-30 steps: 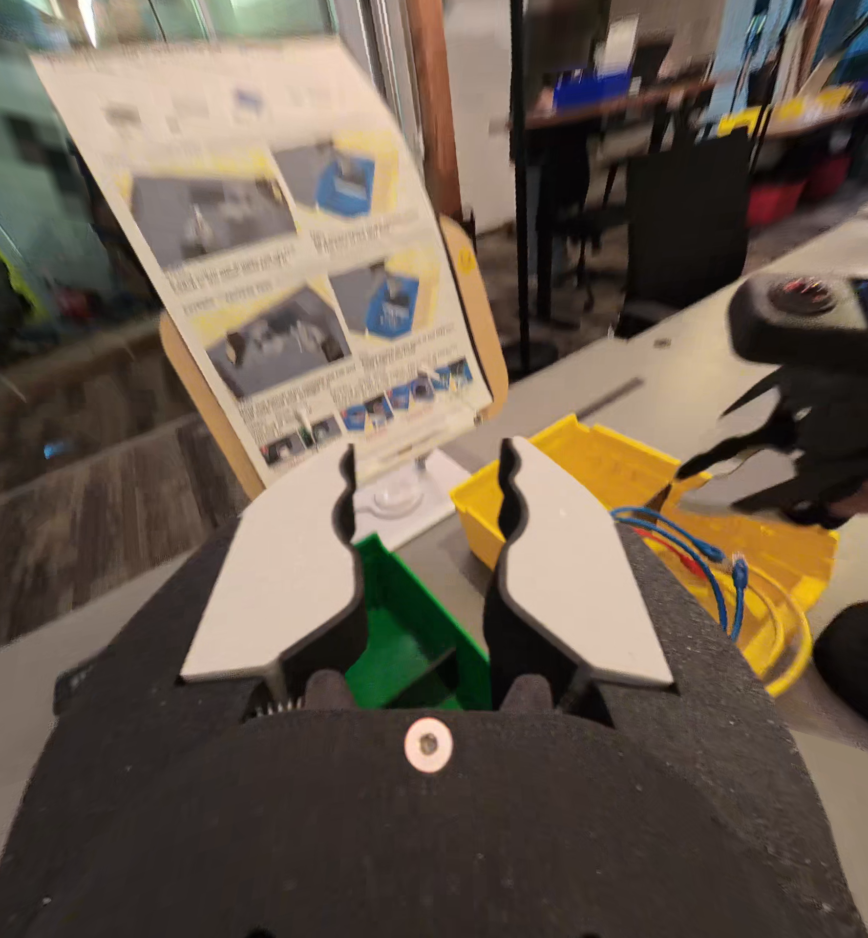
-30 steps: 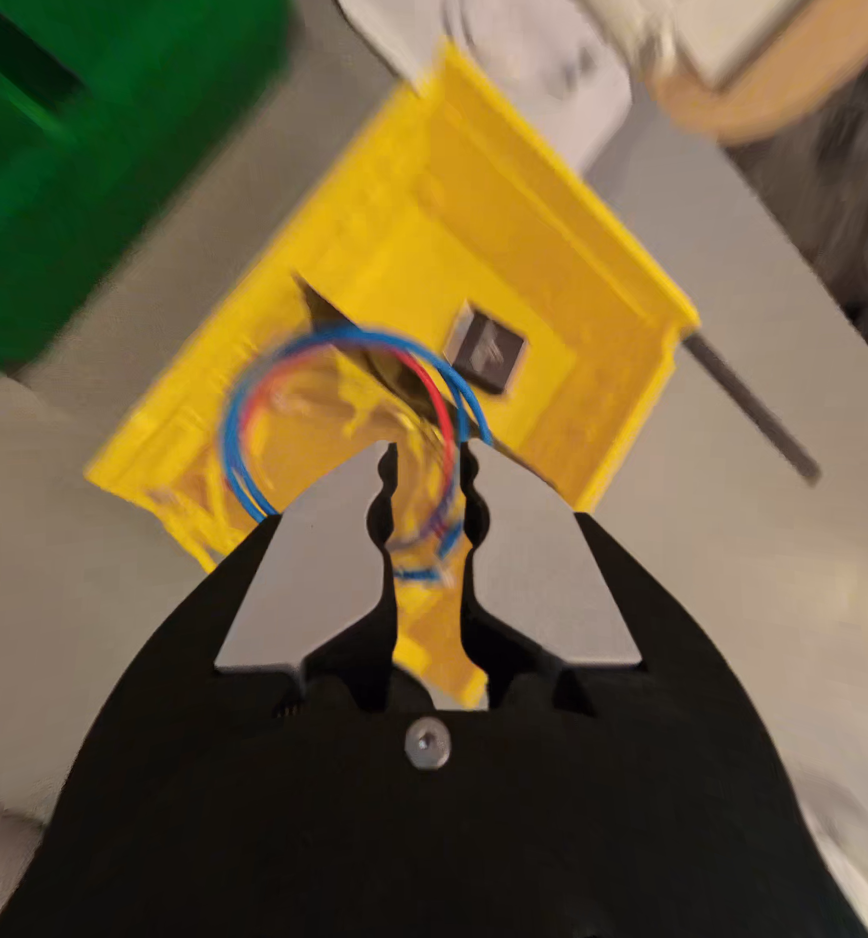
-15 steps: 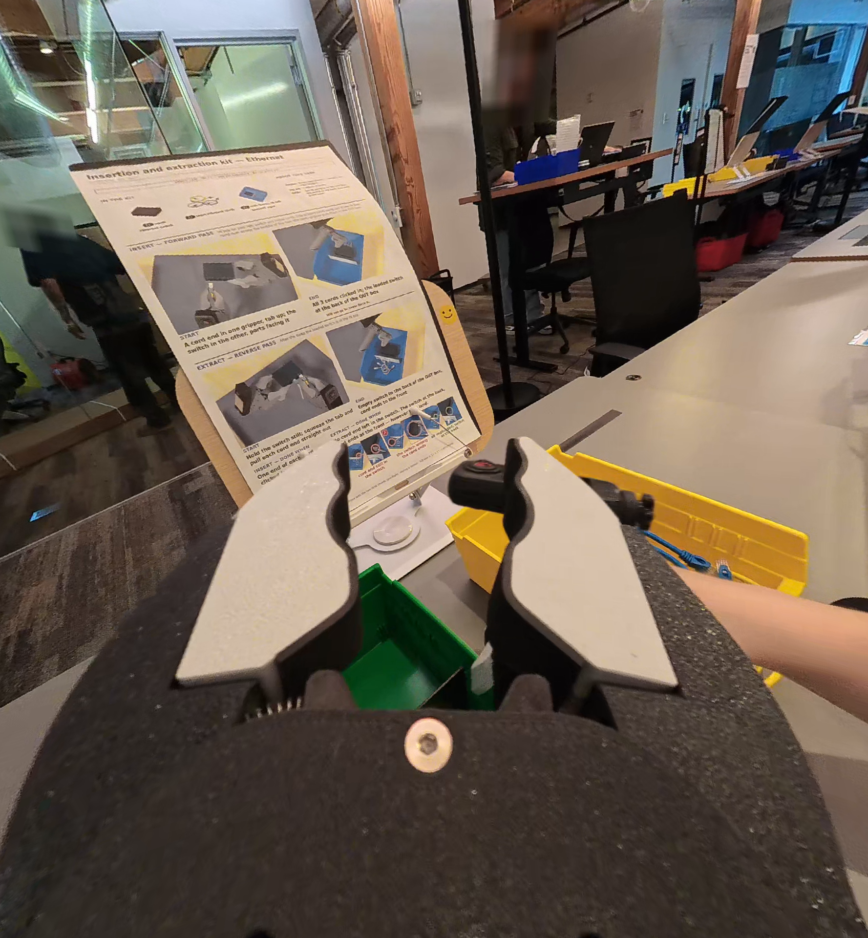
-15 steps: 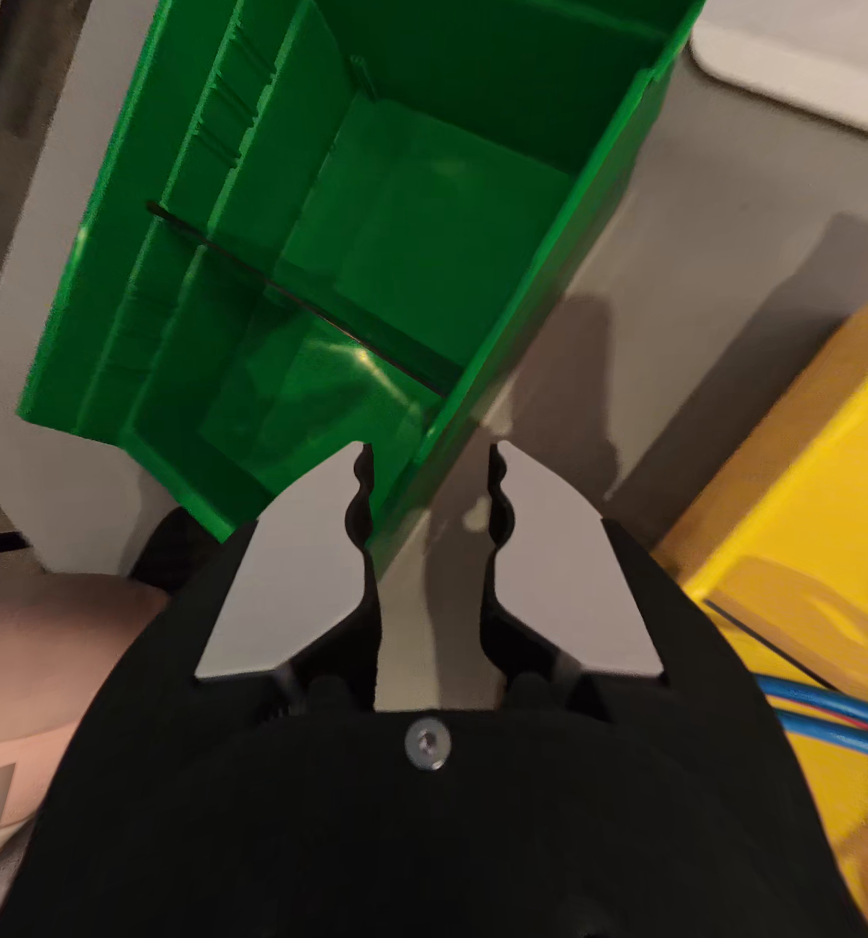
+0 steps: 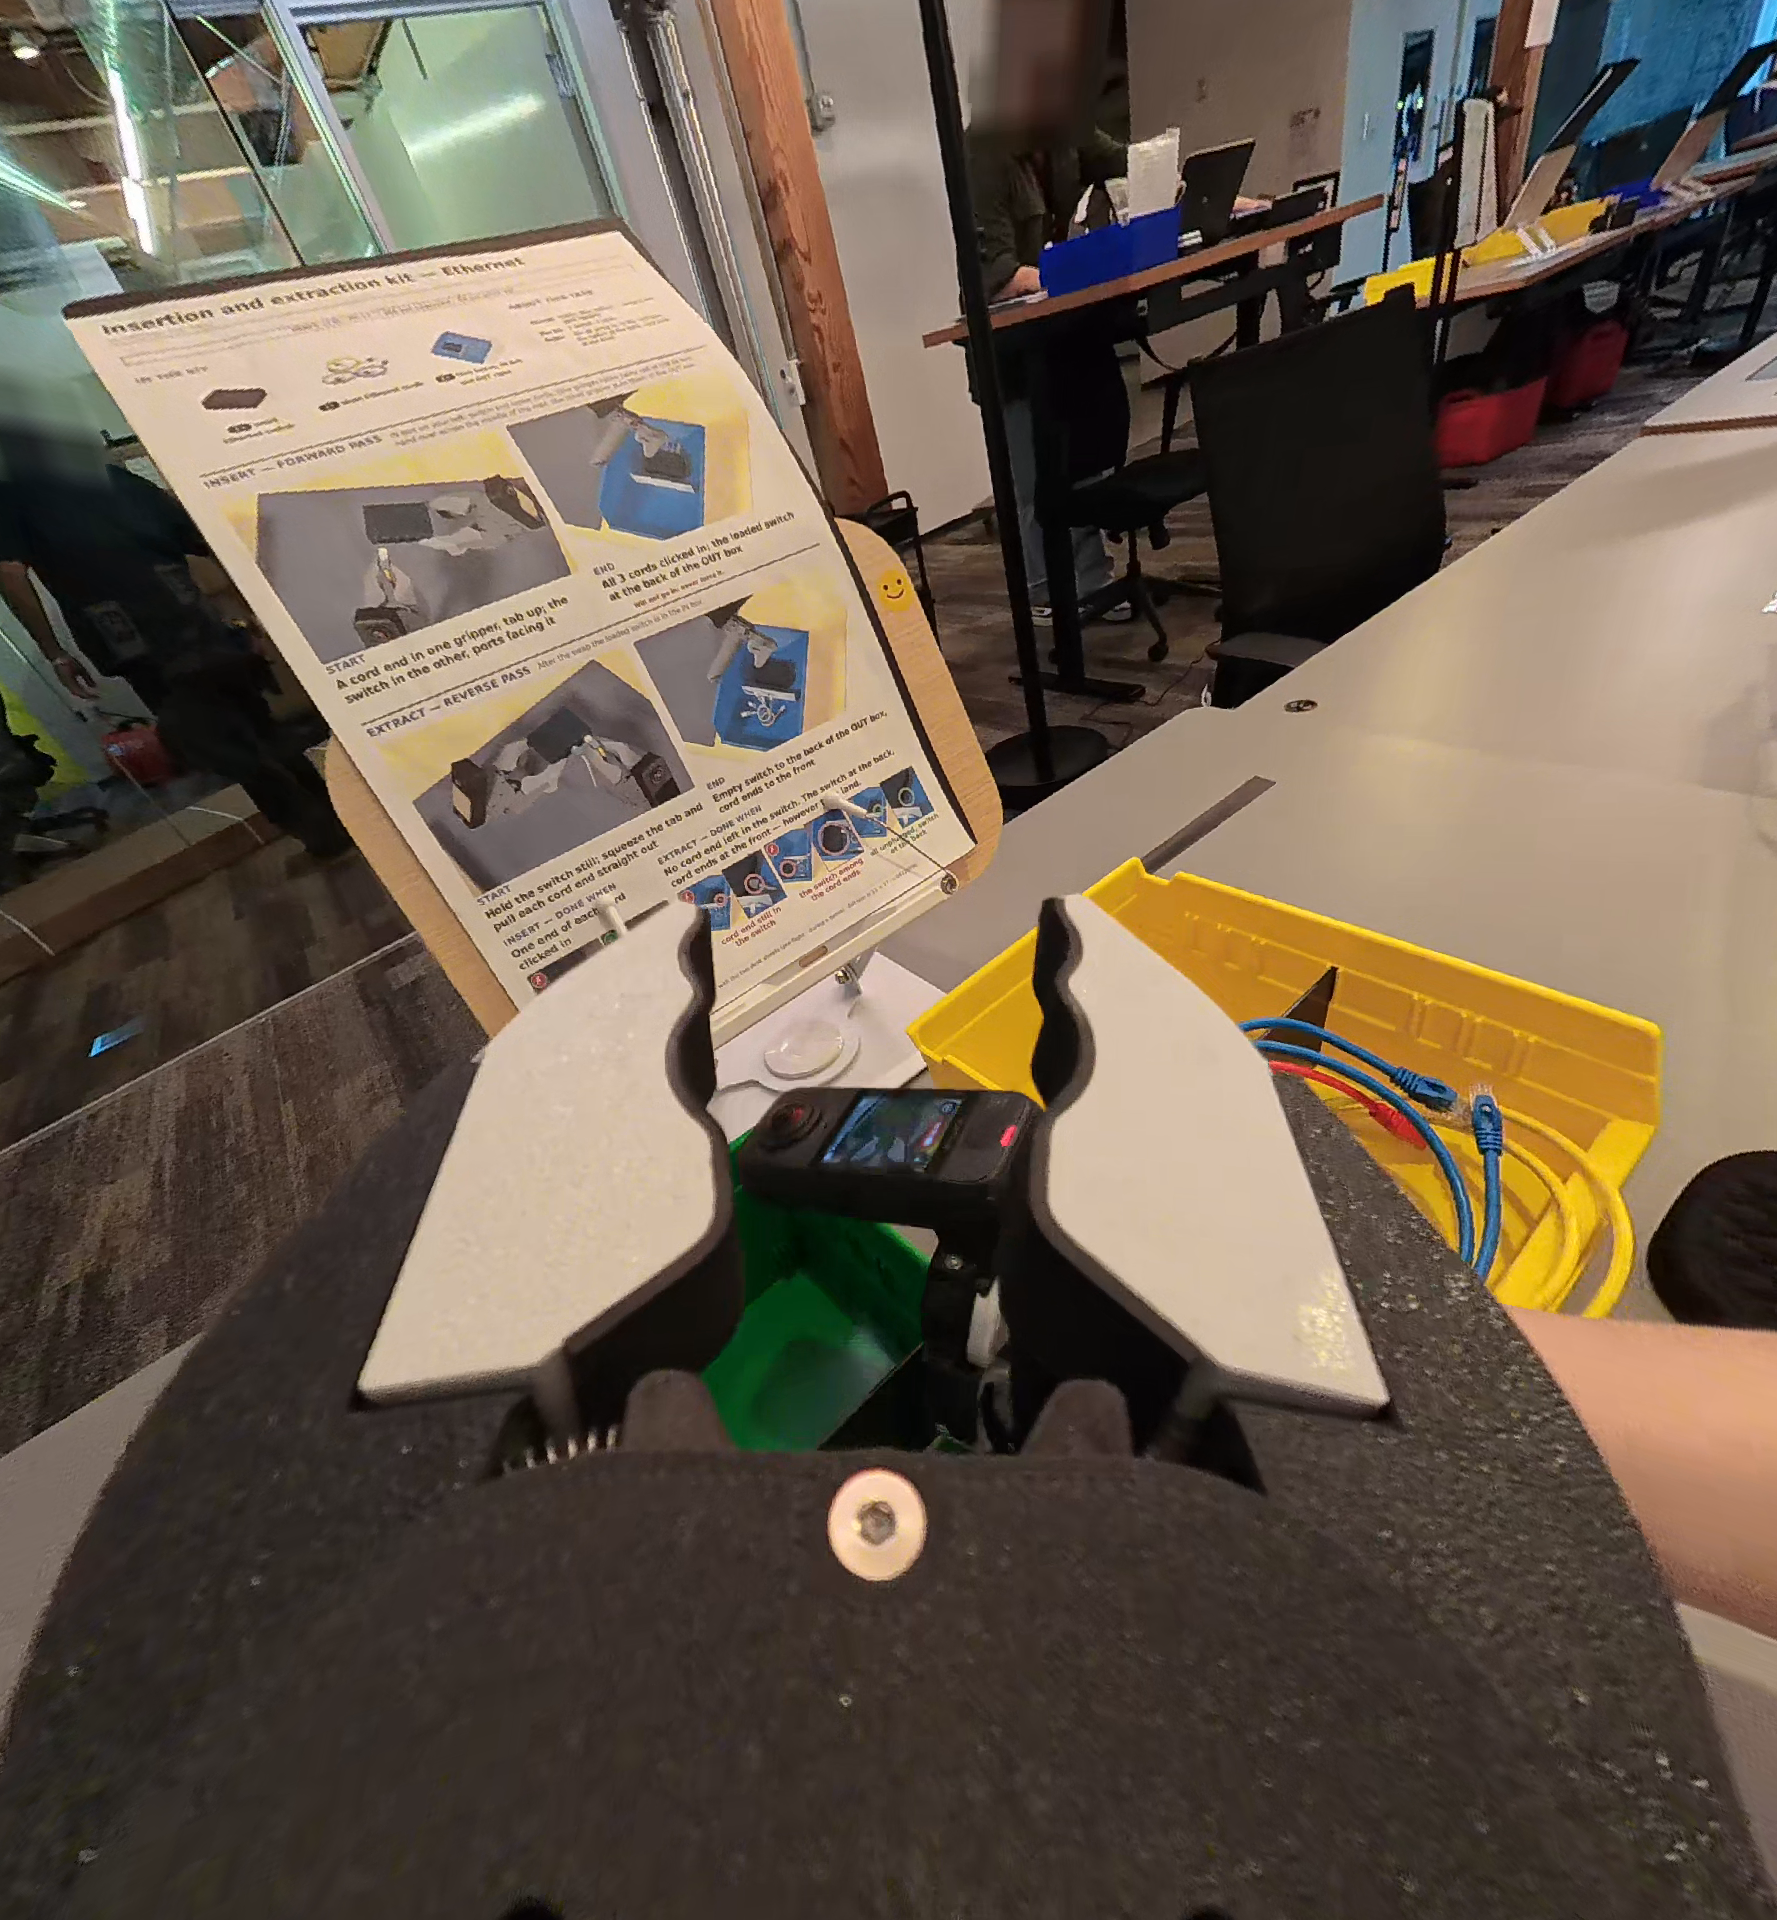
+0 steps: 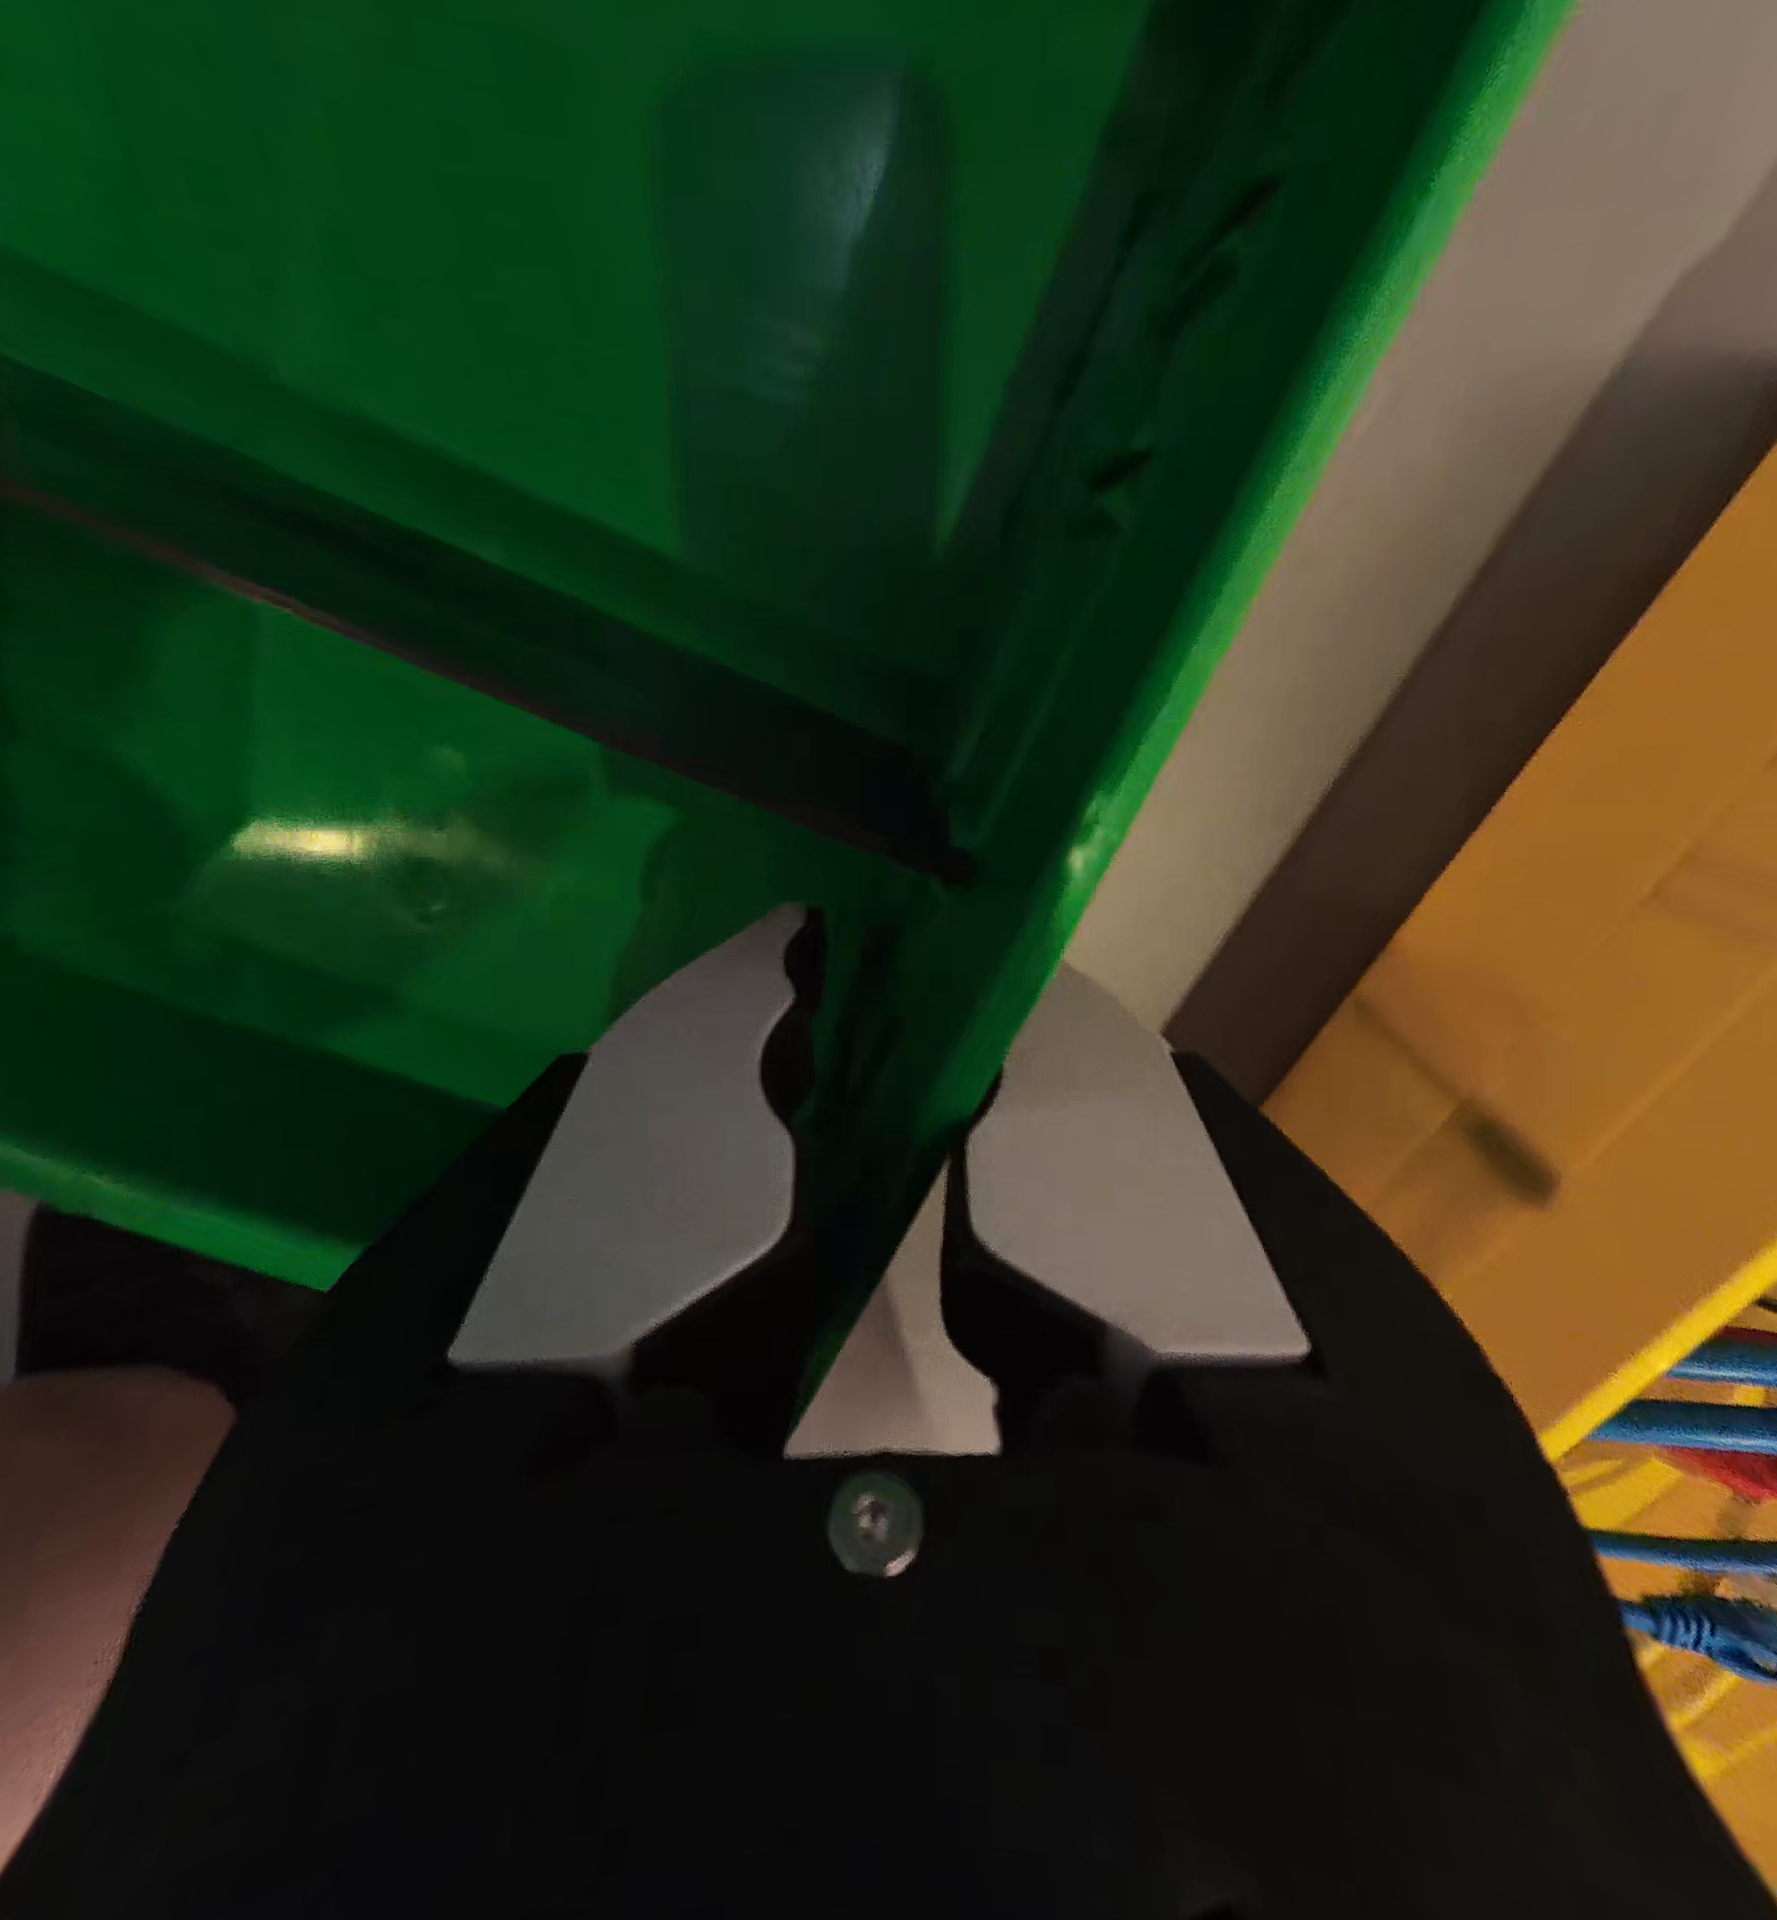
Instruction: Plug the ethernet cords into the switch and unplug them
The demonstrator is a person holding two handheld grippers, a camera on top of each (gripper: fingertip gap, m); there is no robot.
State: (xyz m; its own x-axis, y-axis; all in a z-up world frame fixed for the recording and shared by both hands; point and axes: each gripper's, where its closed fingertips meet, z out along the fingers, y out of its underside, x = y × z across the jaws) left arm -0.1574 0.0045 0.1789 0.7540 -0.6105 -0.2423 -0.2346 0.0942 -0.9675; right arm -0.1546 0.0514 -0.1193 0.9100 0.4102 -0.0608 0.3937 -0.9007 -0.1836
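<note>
My left gripper (image 5: 873, 914) is open and empty, held above the near end of the green bin (image 5: 811, 1340). My right gripper (image 6: 925, 945) straddles the right wall of the green bin (image 6: 448, 260), one finger inside and one outside, jaws narrowed onto the wall. Its black camera (image 5: 894, 1138) shows between my left fingers. Blue cords (image 5: 1466, 1174), a red cord (image 5: 1383, 1117) and a yellow cord (image 5: 1580, 1226) lie coiled in the yellow bin (image 5: 1383, 997). The cords (image 6: 1736, 1423) also show at the right edge of the right wrist view. No switch shows in either view.
The bins stand side by side on a grey table (image 5: 1486, 810). An instruction board (image 5: 510, 582) stands behind them. A person's forearm (image 5: 1694, 1455) crosses from the right. A black padded object (image 5: 1757, 1236) sits right of the yellow bin. Desks, chairs and people are farther back. The grippers' ends are close to 30 cm from one another.
My right gripper left the yellow bin, moved left to the green bin, dropped over its right wall and narrowed its jaws. My left gripper stayed open and nearly still.
</note>
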